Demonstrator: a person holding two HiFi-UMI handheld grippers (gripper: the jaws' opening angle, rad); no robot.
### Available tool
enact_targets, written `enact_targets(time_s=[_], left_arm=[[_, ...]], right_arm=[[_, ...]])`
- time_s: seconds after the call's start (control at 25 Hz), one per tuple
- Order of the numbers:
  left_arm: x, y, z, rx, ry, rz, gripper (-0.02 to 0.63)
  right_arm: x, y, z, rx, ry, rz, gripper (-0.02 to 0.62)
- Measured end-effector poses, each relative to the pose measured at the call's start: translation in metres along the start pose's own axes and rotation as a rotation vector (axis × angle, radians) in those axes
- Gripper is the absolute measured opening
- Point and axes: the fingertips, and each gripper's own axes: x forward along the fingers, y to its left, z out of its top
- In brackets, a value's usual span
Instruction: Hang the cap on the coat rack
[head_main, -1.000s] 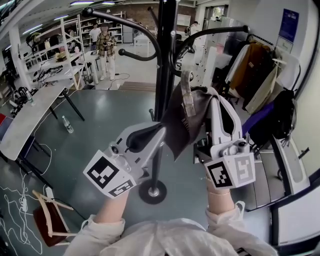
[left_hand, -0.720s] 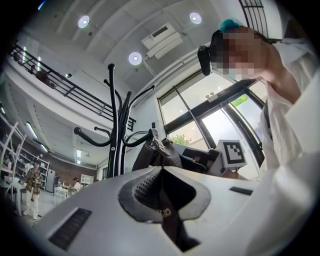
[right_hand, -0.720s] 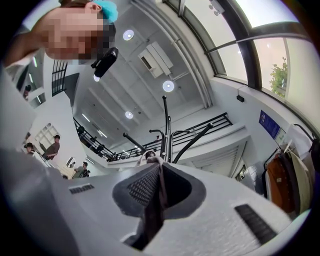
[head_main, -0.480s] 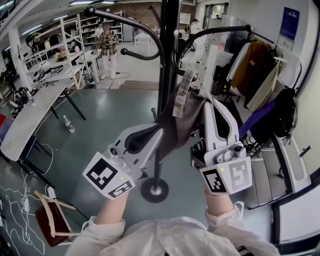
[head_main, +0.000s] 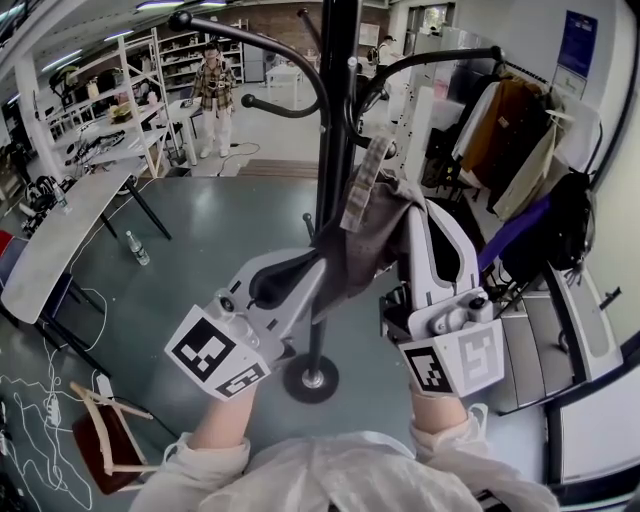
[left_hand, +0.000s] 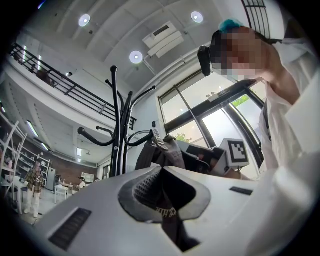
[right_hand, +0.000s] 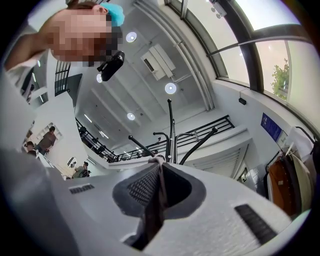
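A brown-grey cap (head_main: 375, 225) with a beige strap hangs stretched between both grippers, right in front of the black coat rack's pole (head_main: 335, 110). My left gripper (head_main: 322, 258) is shut on the cap's lower left edge; dark fabric runs between its closed jaws (left_hand: 162, 192). On the right side my right gripper (head_main: 412, 205) is shut on the cap, with a fold of cloth (right_hand: 156, 192) pinched between its pads. The rack's curved hooks (head_main: 250, 45) reach out above and to both sides of the cap. In the left gripper view the cap (left_hand: 165, 152) sits beside the rack (left_hand: 119, 125).
The rack's round base (head_main: 311, 379) stands on the grey floor between my arms. Long tables (head_main: 60, 225) and a wooden chair (head_main: 100, 440) are at left, a person (head_main: 212, 90) stands far back, and hanging coats and bags (head_main: 520, 170) crowd the right.
The right gripper and the cap have shifted slightly left and up, closer to the pole. The left gripper has stayed put.
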Motion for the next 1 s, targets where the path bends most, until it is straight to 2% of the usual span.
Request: enact_targets(time_s=[0.4,1.0], left_arm=[[0.003,-0.002,-0.003,-0.007,-0.003,-0.002,0.017],[0.004,0.003,-0.014,-0.029,0.019,0.012,0.017]], right_arm=[[0.005,0.006,0.008,-0.032,-0.024,0.031,0.015],[0.023,-0.007,-0.047,-0.042,0.101,0.028,0.015]])
